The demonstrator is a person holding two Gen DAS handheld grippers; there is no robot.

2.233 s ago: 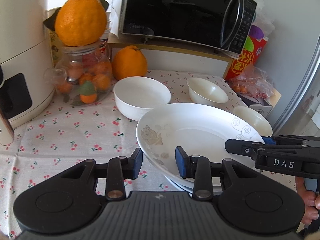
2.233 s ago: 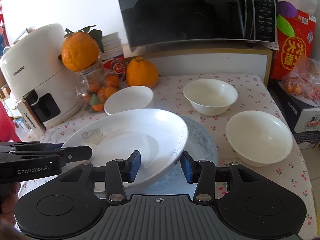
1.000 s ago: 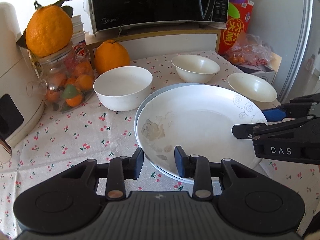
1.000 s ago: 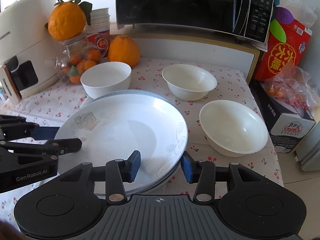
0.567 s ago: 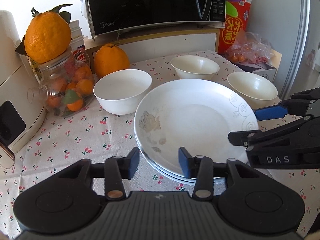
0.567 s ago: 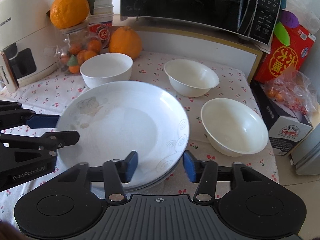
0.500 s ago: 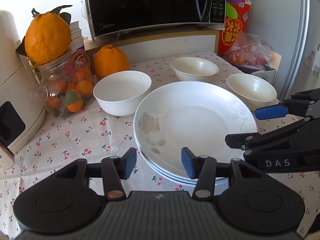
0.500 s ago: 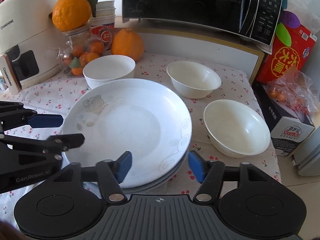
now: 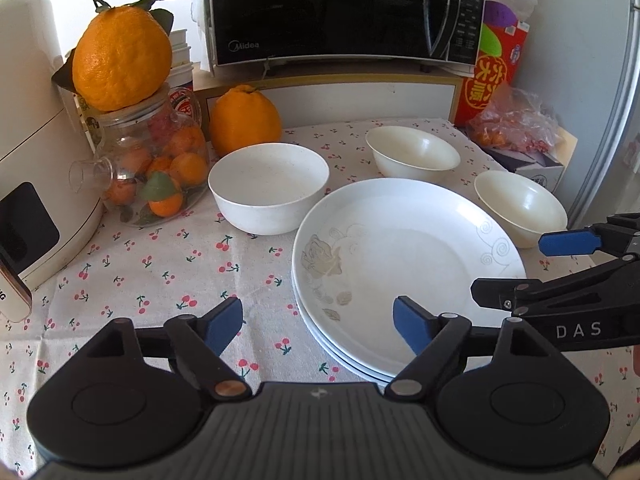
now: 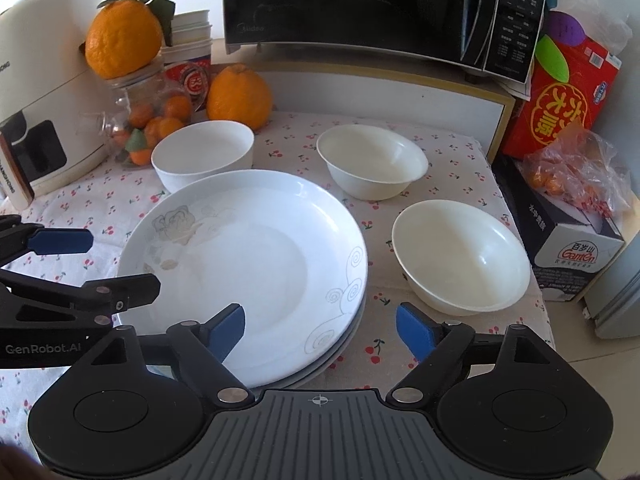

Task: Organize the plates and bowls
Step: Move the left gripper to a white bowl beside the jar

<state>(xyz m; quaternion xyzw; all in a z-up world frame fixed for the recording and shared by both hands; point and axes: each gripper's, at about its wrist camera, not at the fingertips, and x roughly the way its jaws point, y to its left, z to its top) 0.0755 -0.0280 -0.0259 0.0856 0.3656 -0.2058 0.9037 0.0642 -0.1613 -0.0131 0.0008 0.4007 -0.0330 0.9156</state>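
Note:
A stack of white plates (image 9: 408, 256) (image 10: 248, 256) lies flat on the cherry-print cloth, the top one with a faint flower print. My left gripper (image 9: 318, 322) straddles the stack's near left rim. Its jaws are opening and its blue pads are clear of the plate. My right gripper (image 10: 320, 330) straddles the near right rim, jaws also opening, pads apart from the plate. Each gripper shows in the other's view: the right gripper (image 9: 540, 260) and the left gripper (image 10: 116, 264). Three white bowls stand behind and beside the stack: left bowl (image 9: 268, 184) (image 10: 204, 152), middle bowl (image 9: 412, 152) (image 10: 372, 160), right bowl (image 9: 520, 204) (image 10: 460, 252).
A black microwave (image 9: 340, 8) sits on a shelf at the back. A white appliance (image 9: 36, 152) and a glass jar of small oranges (image 9: 156, 172) topped by a big orange stand at the left. A second orange (image 9: 244, 120), a red box (image 10: 560, 96) and a bagged carton (image 10: 568, 232) line the back and right edge.
The top plate, held tilted above the stack by both grippers, now lies flat on it. Both grippers have opened and let go of its rim.

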